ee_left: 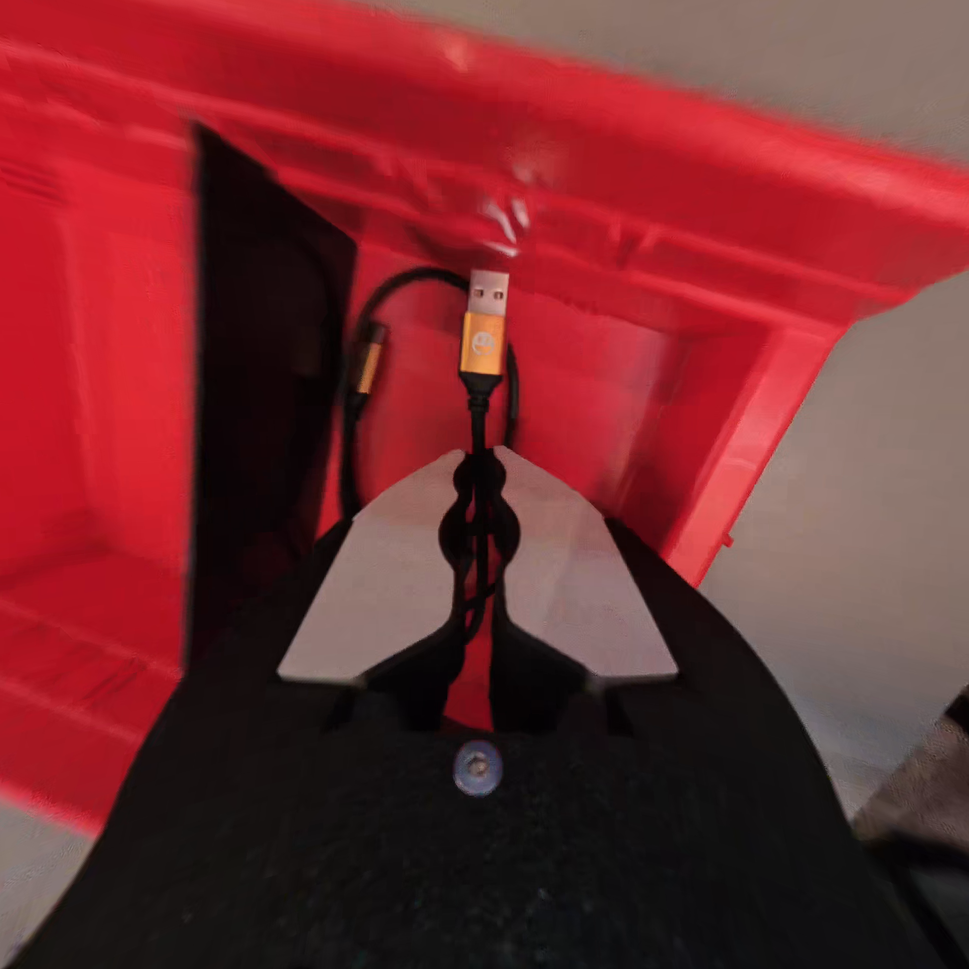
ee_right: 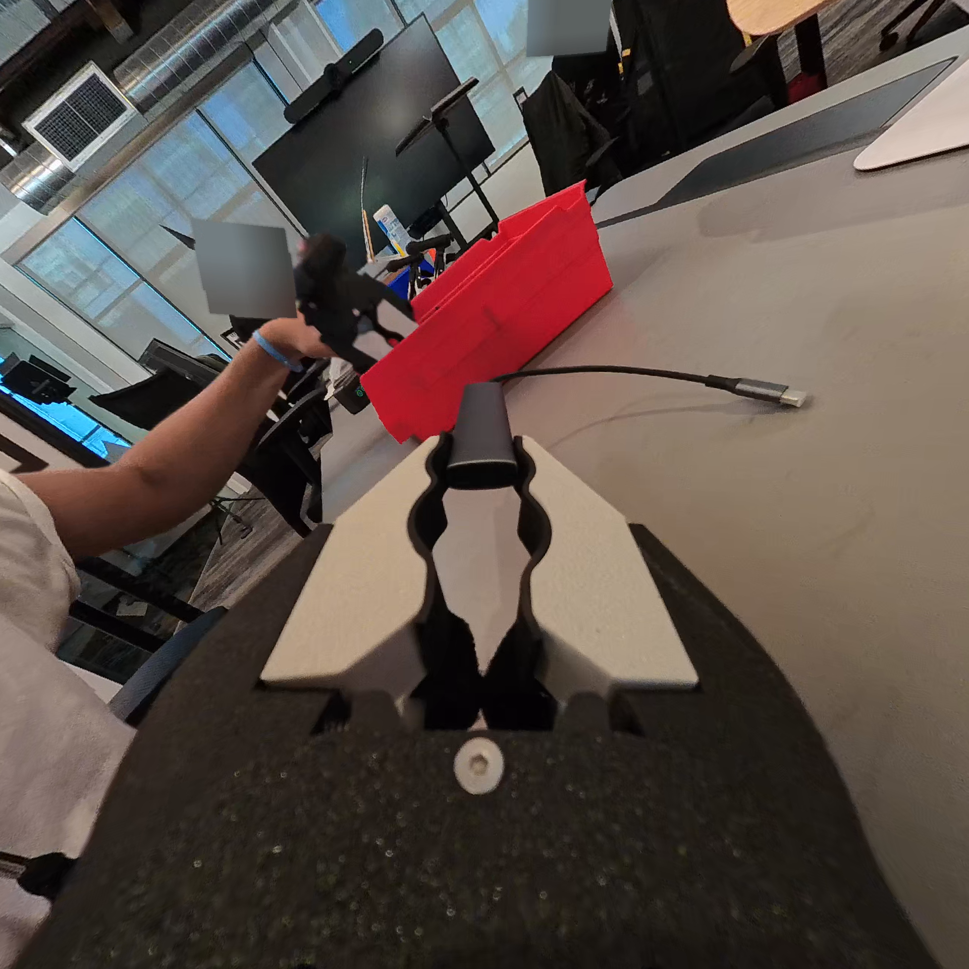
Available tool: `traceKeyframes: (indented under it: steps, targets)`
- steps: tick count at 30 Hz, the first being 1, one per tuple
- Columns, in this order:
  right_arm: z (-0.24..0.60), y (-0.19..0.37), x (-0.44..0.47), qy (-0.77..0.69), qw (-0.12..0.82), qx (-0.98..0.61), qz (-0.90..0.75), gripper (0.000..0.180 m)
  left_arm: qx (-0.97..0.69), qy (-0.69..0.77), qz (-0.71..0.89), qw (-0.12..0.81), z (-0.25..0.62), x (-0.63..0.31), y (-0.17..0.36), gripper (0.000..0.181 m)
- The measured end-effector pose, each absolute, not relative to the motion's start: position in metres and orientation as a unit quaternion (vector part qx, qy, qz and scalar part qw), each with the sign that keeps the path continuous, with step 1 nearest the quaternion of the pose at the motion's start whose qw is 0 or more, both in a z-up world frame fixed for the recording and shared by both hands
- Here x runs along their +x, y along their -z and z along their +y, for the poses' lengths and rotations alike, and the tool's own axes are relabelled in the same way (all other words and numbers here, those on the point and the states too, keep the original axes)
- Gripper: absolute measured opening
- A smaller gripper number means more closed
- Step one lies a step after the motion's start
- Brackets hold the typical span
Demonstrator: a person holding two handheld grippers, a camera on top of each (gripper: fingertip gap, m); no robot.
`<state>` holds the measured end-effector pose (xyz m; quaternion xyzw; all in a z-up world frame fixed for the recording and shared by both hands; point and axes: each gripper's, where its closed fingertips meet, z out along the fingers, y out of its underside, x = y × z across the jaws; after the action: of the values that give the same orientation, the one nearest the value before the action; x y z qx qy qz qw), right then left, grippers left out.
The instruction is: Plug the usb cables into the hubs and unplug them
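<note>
Left wrist view: left claw [ee_left: 478, 456] is clamping its two fingers together on the black cord of a usb cable [ee_left: 478, 419], gripping it just behind the plug.
Plug: an orange-sleeved connector [ee_left: 485, 343] is sticking straight out ahead of the claw tips, its bare metal end pointing toward the far wall of a red bin [ee_left: 681, 220].
Cord loop: beyond the tips the black cord is curving left and back down, ending in a second orange-sleeved connector [ee_left: 369, 367] just left of the held plug.
Divider: a black panel [ee_left: 251, 367] is standing upright inside the bin, to the left of the claw.
Blur: the bin walls are smearing, so finer detail cannot be told.
Right wrist view: right claw [ee_right: 482, 453] is pinching the near end of a grey hub [ee_right: 480, 430] between its fingertips, the hub lying on the grey desk [ee_right: 786, 524].
Hub lead: a thin black lead is running from the hub's far end to the right across the desk, ending in a grey connector [ee_right: 755, 390] lying free.
Farther out: the red bin is sitting on the desk beyond the hub, and to the left a person's arm [ee_right: 183, 445] is reaching to it, holding the left claw at its near corner.
</note>
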<state>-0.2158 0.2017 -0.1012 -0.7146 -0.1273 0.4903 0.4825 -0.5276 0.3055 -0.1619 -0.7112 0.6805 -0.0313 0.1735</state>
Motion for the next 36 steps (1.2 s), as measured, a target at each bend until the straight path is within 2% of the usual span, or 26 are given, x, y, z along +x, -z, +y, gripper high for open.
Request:
traceKeyframes:
  steps: [7, 10, 13, 15, 18, 21, 23, 25, 27, 29, 31, 33, 36]
  targets:
    - [0.201, 0.094, -0.212, -0.491, 0.488, -0.709, -0.133, 0.021, -0.717, -0.005, 0.579, 0.389, 0.303, -0.534, 0.047, 0.004]
    - [0.200, 0.091, -0.207, -0.491, 0.492, -0.707, -0.133, 0.021, -0.687, -0.006, 0.506, 0.522, 0.265, -0.506, -0.027, 0.004]
    - [0.201, 0.087, -0.200, -0.490, 0.498, -0.704, -0.127, 0.021, -0.654, 0.033, 0.474, 0.589, 0.207, -0.447, -0.054, 0.004]
    - [0.202, 0.085, -0.195, -0.489, 0.504, -0.701, -0.124, 0.021, -0.655, 0.066, 0.494, 0.568, 0.172, -0.396, -0.026, 0.004]
    - [0.204, 0.084, -0.187, -0.477, 0.514, -0.702, -0.122, 0.021, -0.681, 0.049, 0.539, 0.493, 0.142, -0.341, 0.057, 0.004]
    - [0.206, 0.086, -0.182, -0.466, 0.519, -0.706, -0.121, 0.021, -0.724, 0.045, 0.559, 0.402, 0.126, -0.314, 0.147, 0.004]
    - [0.205, 0.092, -0.181, -0.454, 0.515, -0.716, -0.126, 0.022, -0.736, 0.017, 0.570, 0.365, 0.125, -0.315, 0.182, 0.004]
    - [0.206, 0.096, -0.179, -0.443, 0.515, -0.723, -0.129, 0.021, -0.755, 0.036, 0.554, 0.349, 0.123, -0.311, 0.196, 0.004]
    - [0.206, 0.098, -0.176, -0.441, 0.511, -0.727, -0.124, 0.021, -0.772, 0.122, 0.522, 0.342, 0.116, -0.297, 0.187, 0.008]
    - [0.207, 0.101, -0.174, -0.436, 0.508, -0.733, -0.119, 0.021, -0.772, 0.244, 0.484, 0.334, 0.111, -0.283, 0.160, 0.032]
    - [0.207, 0.104, -0.173, -0.435, 0.503, -0.738, -0.117, 0.021, -0.770, 0.313, 0.445, 0.333, 0.125, -0.286, 0.135, 0.037]
    - [0.206, 0.104, -0.174, -0.439, 0.500, -0.737, -0.117, 0.021, -0.782, 0.286, 0.436, 0.340, 0.154, -0.301, 0.136, 0.035]
    - [0.206, 0.104, -0.175, -0.440, 0.498, -0.738, -0.119, 0.021, -0.807, 0.156, 0.475, 0.315, 0.186, -0.327, 0.171, 0.034]
